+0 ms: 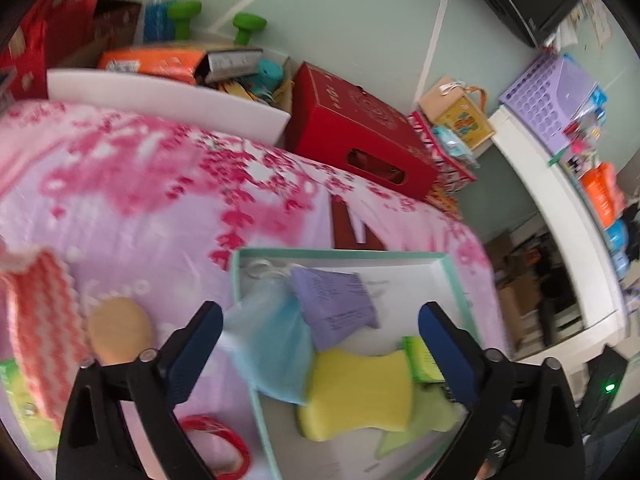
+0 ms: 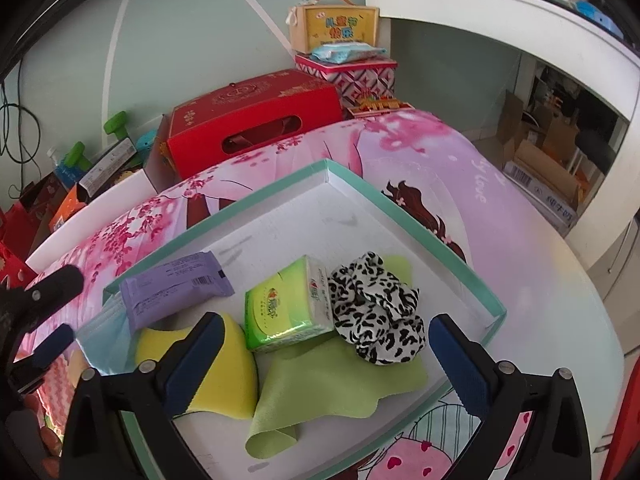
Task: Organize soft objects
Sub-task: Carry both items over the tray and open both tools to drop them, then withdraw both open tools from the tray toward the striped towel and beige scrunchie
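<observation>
A teal-rimmed white tray [image 2: 416, 220] lies on the pink floral cloth. In it are a purple tissue pack [image 2: 176, 288], a green tissue pack [image 2: 284, 312], a yellow sponge [image 2: 232, 376], a green cloth [image 2: 336, 384], a black-and-white scrunchie [image 2: 380, 308] and a light blue mask [image 1: 272, 344] draped over the tray's left rim. My left gripper [image 1: 320, 324] is open over the mask and the tray's left part. My right gripper [image 2: 326, 336] is open and empty above the tray's near side. A red-and-white wavy cloth [image 1: 44, 328] and a tan oval pad [image 1: 120, 332] lie left of the tray.
A red ring [image 1: 224, 440] lies on the cloth by the left gripper. A red gift box [image 2: 256, 120], a white bin [image 1: 168, 100] of clutter and small boxes stand behind. A white desk [image 2: 520, 20] stands at the right.
</observation>
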{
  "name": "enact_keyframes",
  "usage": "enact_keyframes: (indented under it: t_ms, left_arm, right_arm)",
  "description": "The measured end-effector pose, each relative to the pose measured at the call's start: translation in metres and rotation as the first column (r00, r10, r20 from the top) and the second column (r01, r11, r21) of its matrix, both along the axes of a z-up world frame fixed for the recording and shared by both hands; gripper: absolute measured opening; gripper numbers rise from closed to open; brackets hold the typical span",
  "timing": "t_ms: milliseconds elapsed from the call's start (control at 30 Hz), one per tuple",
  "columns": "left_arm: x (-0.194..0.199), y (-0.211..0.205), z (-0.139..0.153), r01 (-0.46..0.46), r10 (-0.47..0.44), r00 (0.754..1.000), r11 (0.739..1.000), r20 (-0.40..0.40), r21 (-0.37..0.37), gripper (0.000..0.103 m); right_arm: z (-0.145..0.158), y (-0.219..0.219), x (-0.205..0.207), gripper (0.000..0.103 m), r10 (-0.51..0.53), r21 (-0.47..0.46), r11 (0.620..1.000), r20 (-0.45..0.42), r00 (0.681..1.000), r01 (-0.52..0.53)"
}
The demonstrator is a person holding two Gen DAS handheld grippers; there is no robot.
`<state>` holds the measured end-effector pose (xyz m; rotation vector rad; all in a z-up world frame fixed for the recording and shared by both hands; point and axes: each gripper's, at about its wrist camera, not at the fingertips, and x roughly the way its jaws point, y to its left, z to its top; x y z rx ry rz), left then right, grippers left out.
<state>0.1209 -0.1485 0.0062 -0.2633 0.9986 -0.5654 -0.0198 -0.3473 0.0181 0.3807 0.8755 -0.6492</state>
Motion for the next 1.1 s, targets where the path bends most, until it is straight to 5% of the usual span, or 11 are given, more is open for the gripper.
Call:
enact_keyframes:
  t_ms: [467,833,933,1100]
  left_arm:
    - [-0.011,0.021,0.009,-0.07,0.066,0.997,0.993,0.042,0.091,0.1]
    - [-0.021,0.082,0.024,-0.192,0.182,0.98,0.972,0.078,0.137,0.1]
    - [-0.023,0.106,0.032,-0.264,0.247,0.963,0.943,0.106,0.203,0.1]
    - [-0.028,0.149,0.039,-0.402,0.362,0.915,0.854,0.178,0.331,0.1]
  right_arm:
    - [-0.001,0.002,0.0,0.103,0.008,0.02,1.0,-0.016,1.0,-0.008]
    - [0.013,0.027,0.008,0.103,0.076,-0.014,0.997,-0.016,0.997,-0.076]
    - [0.019,0.037,0.011,0.103,0.097,-0.037,0.995,-0.009,0.995,-0.097]
    - [0.019,0.054,0.019,0.103,0.137,-0.028,0.99,-0.018,0.99,-0.138]
